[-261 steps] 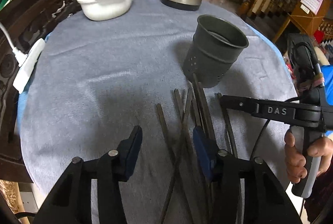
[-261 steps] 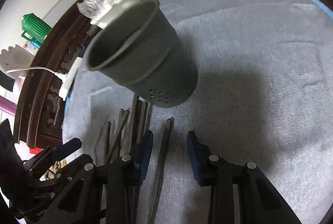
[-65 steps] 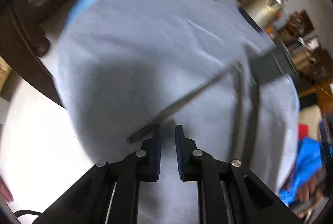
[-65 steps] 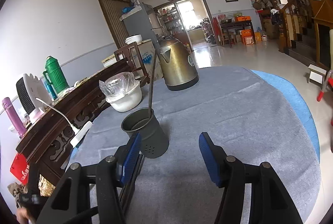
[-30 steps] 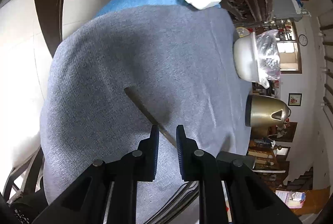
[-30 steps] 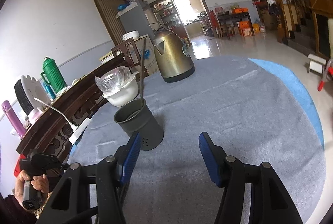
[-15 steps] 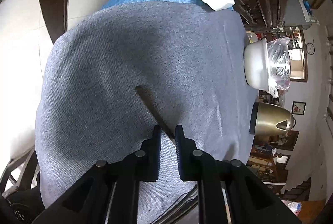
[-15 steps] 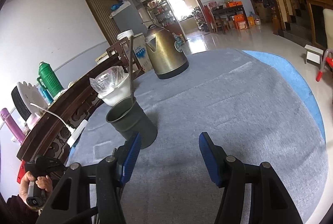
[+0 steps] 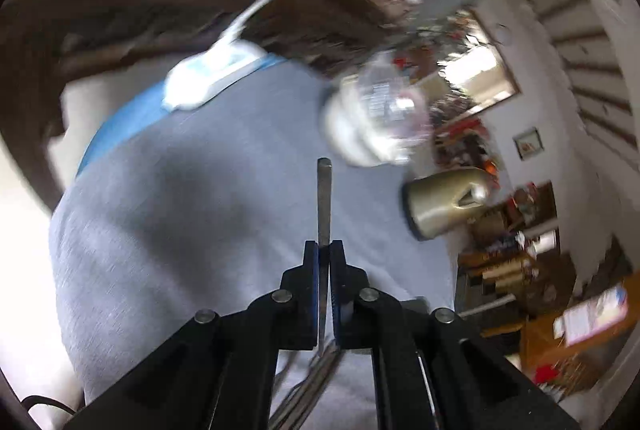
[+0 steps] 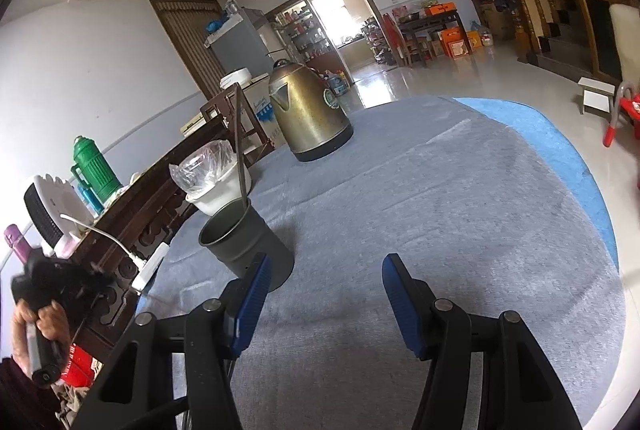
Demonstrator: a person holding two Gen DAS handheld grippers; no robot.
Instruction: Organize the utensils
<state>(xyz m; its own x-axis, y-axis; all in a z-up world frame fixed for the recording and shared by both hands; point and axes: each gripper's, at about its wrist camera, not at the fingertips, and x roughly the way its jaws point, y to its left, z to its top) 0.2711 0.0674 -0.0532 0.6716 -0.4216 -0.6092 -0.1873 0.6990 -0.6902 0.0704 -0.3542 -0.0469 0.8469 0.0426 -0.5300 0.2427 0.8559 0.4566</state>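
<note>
Squarely between left fingers (image 9: 310, 262) (clamped): 1 chopstick (image 9: 324, 198)

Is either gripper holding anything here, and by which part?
The left gripper is shut on a chopstick, gripping it partway along; one end sticks out ahead. The right gripper is open and empty.

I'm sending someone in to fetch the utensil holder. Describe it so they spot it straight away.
Start at the round table under the grey cloth and find the brass-coloured kettle at its far side. Nearer the camera, just in front of the white bowl with a plastic bag in it, stands the dark grey cup. It alone has one chopstick standing in it.
</note>
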